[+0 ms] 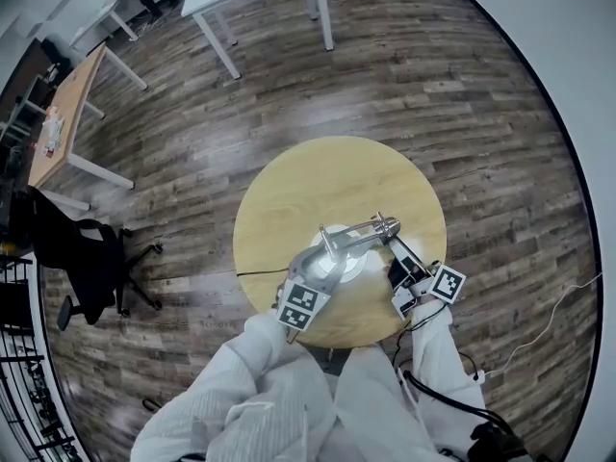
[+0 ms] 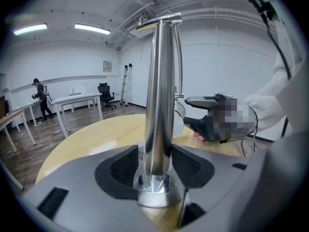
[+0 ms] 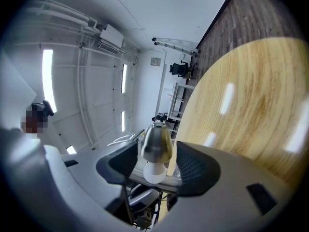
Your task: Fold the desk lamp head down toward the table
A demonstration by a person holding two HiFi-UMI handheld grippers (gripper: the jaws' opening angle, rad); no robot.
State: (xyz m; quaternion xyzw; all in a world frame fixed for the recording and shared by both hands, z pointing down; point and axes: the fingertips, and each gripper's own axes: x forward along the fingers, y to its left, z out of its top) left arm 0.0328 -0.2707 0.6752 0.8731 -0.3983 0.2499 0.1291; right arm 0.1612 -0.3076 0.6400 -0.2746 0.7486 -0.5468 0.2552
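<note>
Lamp [image 1: 351, 237] is seen lower centre of the head view, near the lower edge of the round tabletop [image 1: 318, 176], on its pale base [image 1: 350, 264]. The lamp head [image 3: 156, 143], a chrome shade with a white bulb, is framed at the centre of the right gripper view. The right gripper [image 3: 157, 167] is set on it, jaws closed in on both sides of the shade, apparently gripping. The upright chrome pole [image 2: 159, 100] fills the middle of the left gripper view. It is clamped low down by the left gripper [image 2: 155, 167], jaws closed on it.

Risks, as judged:
- The shade is smooth, rounded and tapered, so it could slip out of the jaws when pushed down.
- The bulb could be squeezed or knocked against the tabletop if the head is lowered too fast.
- If the hold on the pole is loosened, the base could tip or slide toward the nearby table edge.
- A stiff joint could be strained if forced.
</note>
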